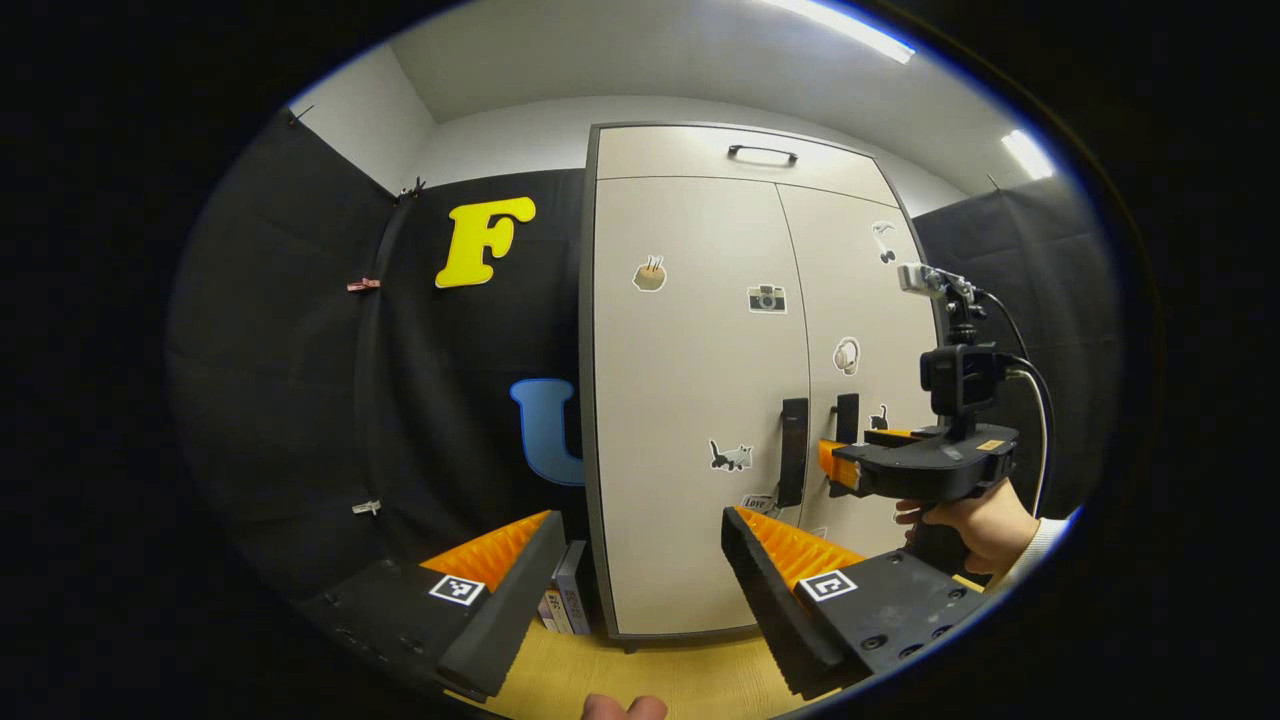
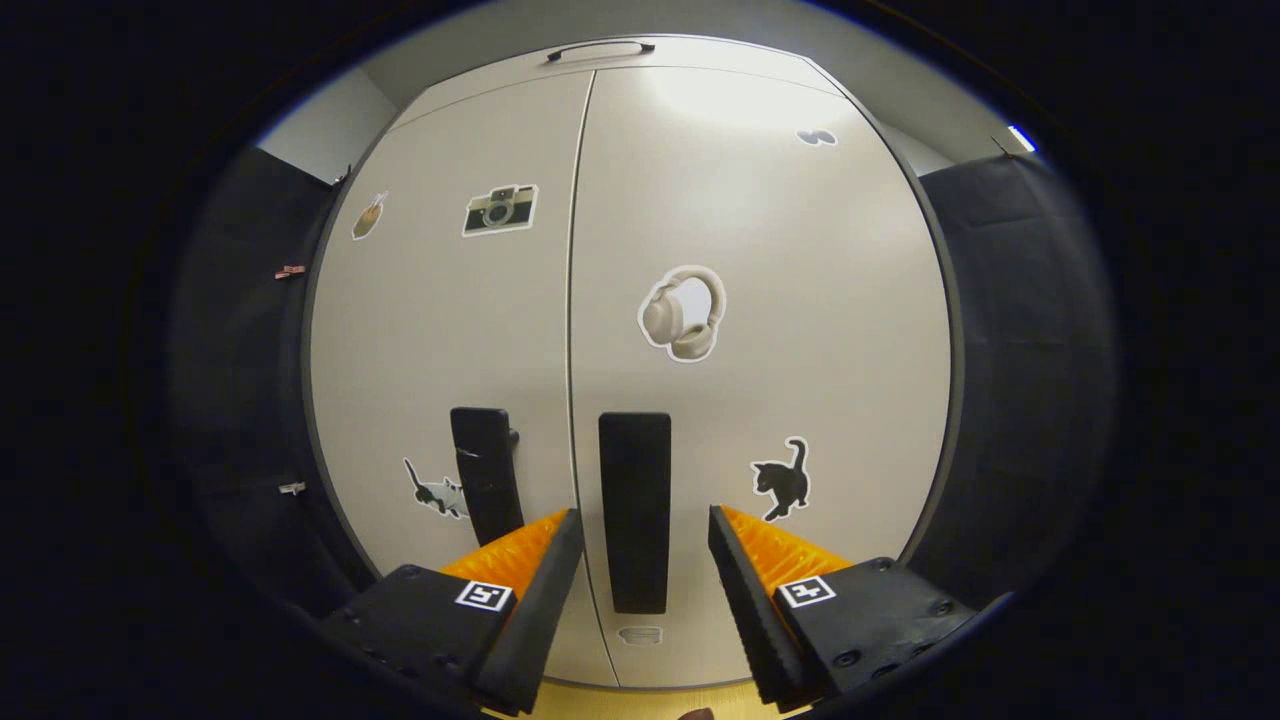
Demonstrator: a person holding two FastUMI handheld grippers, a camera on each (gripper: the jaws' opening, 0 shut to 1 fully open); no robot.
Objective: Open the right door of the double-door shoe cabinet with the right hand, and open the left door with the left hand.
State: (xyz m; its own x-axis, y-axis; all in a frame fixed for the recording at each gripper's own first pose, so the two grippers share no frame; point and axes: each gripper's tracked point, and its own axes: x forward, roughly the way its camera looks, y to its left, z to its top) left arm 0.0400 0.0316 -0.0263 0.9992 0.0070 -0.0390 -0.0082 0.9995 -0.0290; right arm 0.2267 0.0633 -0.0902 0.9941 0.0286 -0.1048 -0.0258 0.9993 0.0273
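The beige double-door shoe cabinet (image 1: pixel 690 400) stands upright with both doors closed. In the left gripper view my left gripper (image 1: pixel 638 520) is open and some way back from the left door. That door's black vertical handle (image 1: pixel 793 450) is ahead and to the right of it. A hand (image 1: pixel 975 520) holds my right gripper (image 1: pixel 828 465) close to the right door's handle (image 1: pixel 847 418). In the right gripper view my right gripper (image 2: pixel 642 515) is open. The right door's black handle (image 2: pixel 635 510) stands between its fingers with a gap on each side. The left door's handle (image 2: pixel 487 485) is just to the left.
Above the doors is a top panel with a black bar handle (image 1: pixel 762 153). Some books or boxes (image 1: pixel 565 600) lean at the cabinet's lower left corner. The floor (image 1: pixel 650 670) is light wood. Black cloth walls flank the cabinet on both sides.
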